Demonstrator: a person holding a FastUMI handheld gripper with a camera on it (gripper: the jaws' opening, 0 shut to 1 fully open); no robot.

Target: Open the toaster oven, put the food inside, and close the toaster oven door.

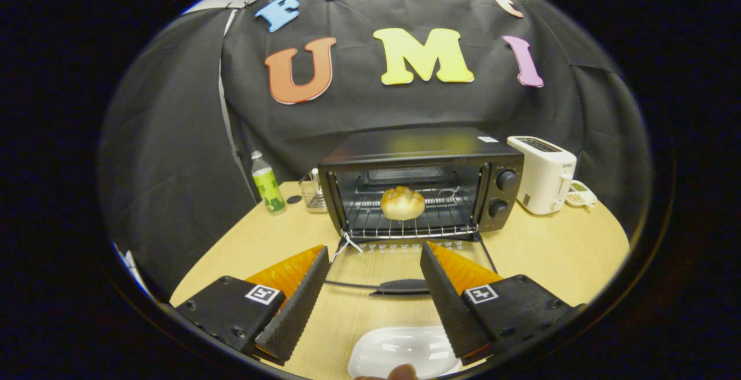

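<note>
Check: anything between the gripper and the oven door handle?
Nothing visible. The gripper is open, and the handle of the lowered door lies between its fingers. The bun already sits on the rack inside the toaster oven.

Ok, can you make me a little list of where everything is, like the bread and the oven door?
oven: black toaster oven on the round wooden table
door: glass door folded down open
food: round golden bread roll on the wire rack inside
plate: white plate, empty, between the fingers
gripper: hand-held gripper open, holding nothing
left to do: close the door
</note>
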